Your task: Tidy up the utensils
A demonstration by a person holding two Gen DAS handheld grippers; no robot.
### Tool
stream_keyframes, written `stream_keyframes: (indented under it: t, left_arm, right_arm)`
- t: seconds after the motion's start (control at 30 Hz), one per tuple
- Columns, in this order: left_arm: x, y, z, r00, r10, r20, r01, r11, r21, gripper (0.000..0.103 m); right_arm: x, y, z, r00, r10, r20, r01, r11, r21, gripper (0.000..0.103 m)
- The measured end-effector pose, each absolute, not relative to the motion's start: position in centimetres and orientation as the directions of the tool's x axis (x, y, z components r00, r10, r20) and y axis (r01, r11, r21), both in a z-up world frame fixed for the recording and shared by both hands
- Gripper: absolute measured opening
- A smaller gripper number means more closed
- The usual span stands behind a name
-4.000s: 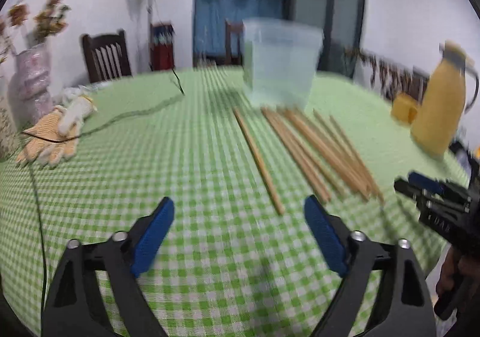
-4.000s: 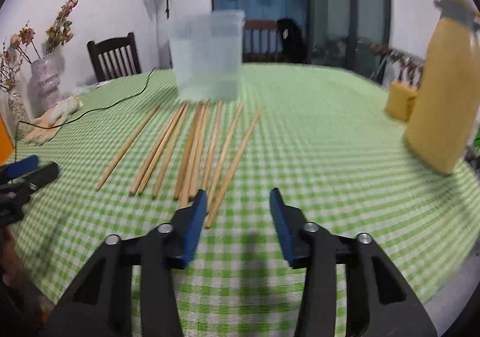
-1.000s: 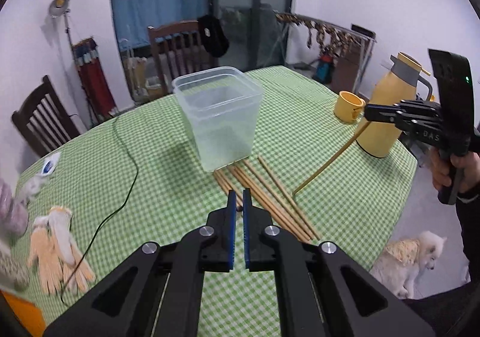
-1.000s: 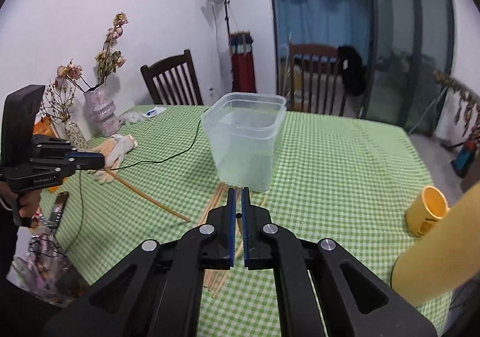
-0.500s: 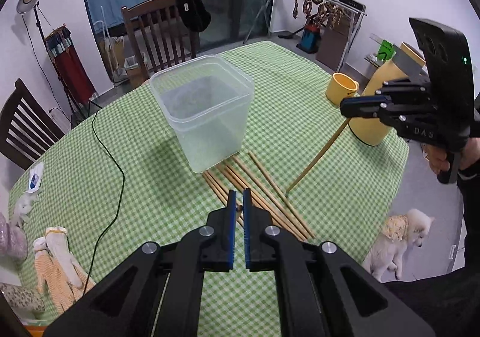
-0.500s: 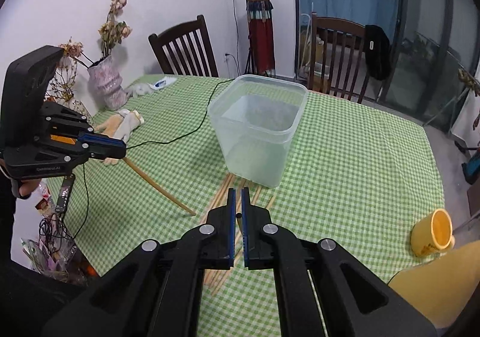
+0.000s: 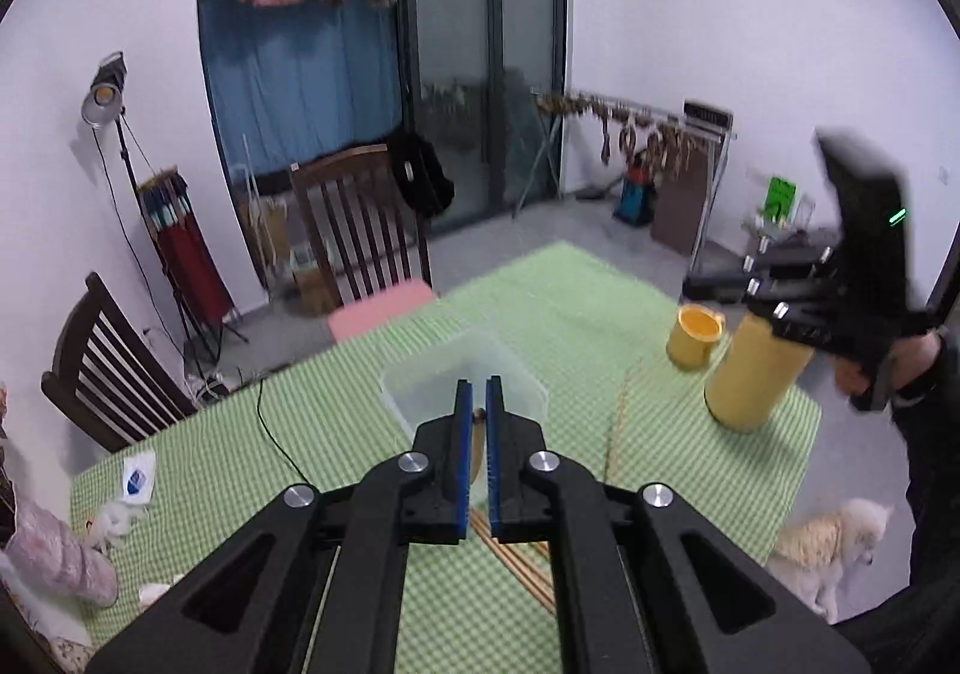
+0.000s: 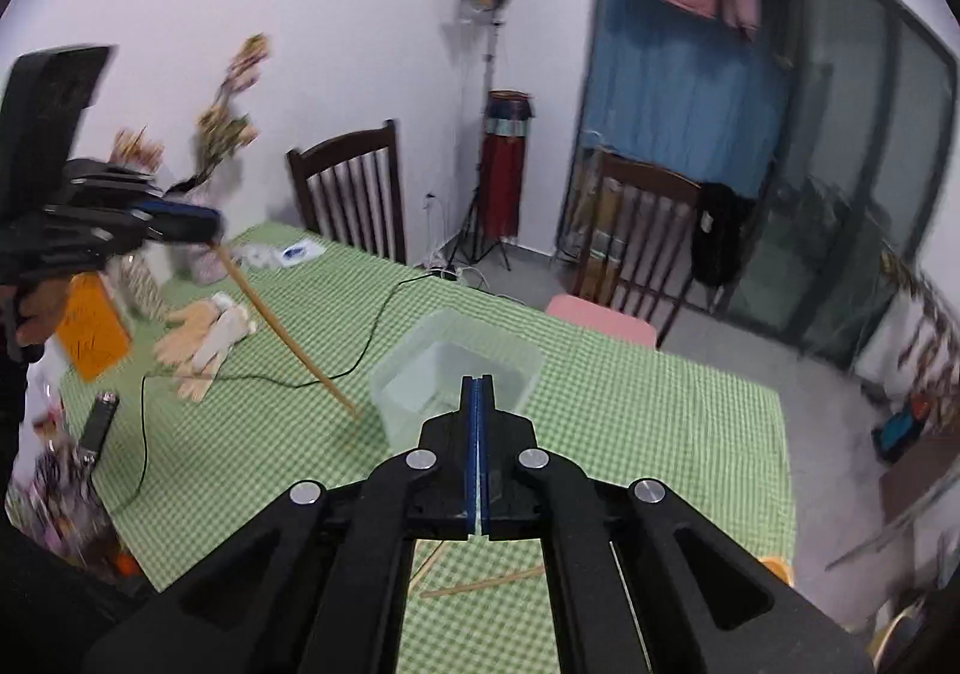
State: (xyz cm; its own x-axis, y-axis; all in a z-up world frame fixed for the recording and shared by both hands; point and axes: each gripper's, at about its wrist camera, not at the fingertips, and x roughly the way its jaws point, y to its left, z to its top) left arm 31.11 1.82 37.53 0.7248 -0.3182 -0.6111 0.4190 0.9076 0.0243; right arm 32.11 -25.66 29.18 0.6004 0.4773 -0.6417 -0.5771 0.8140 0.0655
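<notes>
Since half a second ago both grippers have risen and tilted further down, so the clear plastic container [image 7: 465, 383] now sits lower and smaller in both views. The left gripper [image 7: 474, 404] holds above the container, its blue pads pinching one chopstick [image 8: 282, 332], which slants down from the pads toward the container's near left side in the right wrist view. The right gripper [image 8: 478, 392] is pressed together on a second chopstick [image 7: 618, 428], seen blurred and hanging nearly vertical just right of the container. The remaining chopsticks [image 7: 516, 560] lie on the green checked tablecloth [image 7: 312, 434] in front of the container. A yellow thermos [image 7: 753, 383] and yellow cup [image 7: 693, 338] stand to its right.
</notes>
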Motion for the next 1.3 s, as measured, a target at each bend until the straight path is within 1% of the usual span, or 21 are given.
stream_keyframes:
  t: [0.03, 0.07, 0.1, 0.13, 0.23, 0.27, 0.33, 0.37, 0.4, 0.53, 0.67, 0.73, 0.87, 0.93, 0.97, 1.03, 1.07, 1.1, 1.17, 1.27, 1.3]
  left_arm:
    - [30.9, 1.9, 37.7, 0.727, -0.327, -0.604, 0.425, 0.905, 0.022, 0.001]
    - [30.7, 1.9, 37.6, 0.729, -0.330, -0.600, 0.429, 0.903, 0.025, 0.001]
    - [30.7, 1.9, 37.4, 0.727, -0.333, -0.601, 0.433, 0.901, 0.025, 0.001]
    - [30.7, 1.7, 37.0, 0.718, -0.340, -0.608, 0.444, 0.896, 0.024, 0.001]
    - [31.1, 0.6, 35.8, 0.695, -0.347, -0.630, 0.462, 0.887, 0.022, 0.001]
    - [31.2, 0.2, 35.3, 0.690, -0.347, -0.635, 0.465, 0.885, 0.023, 0.001]
    - [31.6, -0.1, 34.8, 0.682, -0.350, -0.643, 0.466, 0.885, 0.013, 0.001]
    - [31.6, 0.0, 34.7, 0.680, -0.353, -0.643, 0.469, 0.883, 0.010, 0.001]
    - [31.6, 0.0, 34.5, 0.680, -0.355, -0.642, 0.469, 0.883, 0.009, 0.001]
    - [31.6, 0.1, 33.9, 0.682, -0.338, -0.649, 0.456, 0.890, 0.015, 0.001]
    - [31.9, 0.8, 32.8, 0.675, -0.314, -0.668, 0.430, 0.903, 0.010, 0.001]
    - [32.0, 1.4, 32.1, 0.671, -0.306, -0.675, 0.416, 0.909, 0.001, 0.001]
    - [32.5, 2.7, 30.6, 0.657, -0.291, -0.695, 0.387, 0.922, -0.020, 0.001]
    - [33.0, 3.2, 29.6, 0.645, -0.285, -0.709, 0.373, 0.927, -0.034, 0.001]
    - [33.3, 3.2, 29.0, 0.636, -0.285, -0.717, 0.370, 0.928, -0.040, 0.001]
    - [33.9, 3.4, 28.2, 0.625, -0.285, -0.727, 0.366, 0.929, -0.050, 0.001]
    - [34.2, 3.5, 27.7, 0.621, -0.285, -0.730, 0.365, 0.930, -0.052, 0.001]
    - [34.4, 3.5, 27.5, 0.618, -0.285, -0.733, 0.363, 0.930, -0.055, 0.001]
    - [34.8, 3.7, 27.1, 0.612, -0.280, -0.740, 0.353, 0.934, -0.061, 0.001]
    - [35.5, 4.2, 26.6, 0.605, -0.272, -0.748, 0.332, 0.940, -0.074, 0.001]
    - [35.6, 4.3, 26.5, 0.604, -0.270, -0.750, 0.327, 0.942, -0.076, 0.001]
  right_arm:
    - [32.5, -26.5, 27.8, 0.581, 0.475, -0.661, -0.566, 0.819, 0.092, 0.016]
    - [33.0, -27.6, 25.6, 0.567, 0.448, -0.691, -0.534, 0.839, 0.107, 0.050]
    - [33.7, -28.9, 22.6, 0.557, 0.398, -0.729, -0.483, 0.869, 0.105, 0.077]
    - [34.2, -29.6, 20.8, 0.536, 0.374, -0.757, -0.456, 0.882, 0.113, 0.078]
    - [36.8, -32.2, 14.3, 0.428, 0.325, -0.843, -0.345, 0.921, 0.180, 0.074]
    - [38.2, -33.7, 11.5, 0.361, 0.312, -0.879, -0.260, 0.939, 0.227, 0.070]
    - [40.3, -36.1, 7.3, 0.262, 0.339, -0.903, -0.108, 0.941, 0.322, 0.056]
    - [40.9, -36.6, 6.2, 0.247, 0.345, -0.906, -0.072, 0.939, 0.337, 0.048]
    - [41.7, -37.3, 4.9, 0.245, 0.347, -0.905, -0.035, 0.936, 0.349, 0.046]
    - [43.9, -38.1, 2.9, 0.256, 0.357, -0.898, 0.040, 0.925, 0.379, 0.045]
    - [46.2, -36.7, 0.9, 0.221, 0.284, -0.933, 0.072, 0.949, 0.306, 0.045]
    - [46.9, -35.2, -0.1, 0.206, 0.248, -0.947, 0.082, 0.960, 0.269, 0.042]
    - [47.2, -34.0, -1.5, 0.197, 0.235, -0.952, 0.089, 0.963, 0.256, 0.041]
    - [47.4, -33.4, -1.8, 0.194, 0.222, -0.956, 0.078, 0.967, 0.241, 0.038]
    - [47.5, -33.0, -1.8, 0.199, 0.199, -0.960, 0.067, 0.974, 0.216, 0.033]
    - [47.9, -32.7, -1.9, 0.196, 0.195, -0.961, 0.063, 0.975, 0.211, 0.030]
    - [48.0, -32.5, -1.9, 0.195, 0.179, -0.964, 0.055, 0.980, 0.193, 0.021]
    - [48.2, -32.3, -1.9, 0.198, 0.176, -0.964, 0.046, 0.981, 0.188, 0.018]
    - [48.2, -32.1, -1.8, 0.202, 0.180, -0.963, 0.023, 0.982, 0.188, 0.015]
    - [47.8, -31.9, -1.3, 0.214, 0.152, -0.965, -0.017, 0.988, 0.152, 0.000]
    - [47.6, -31.5, -1.2, 0.212, 0.148, -0.966, -0.029, 0.989, 0.145, 0.000]
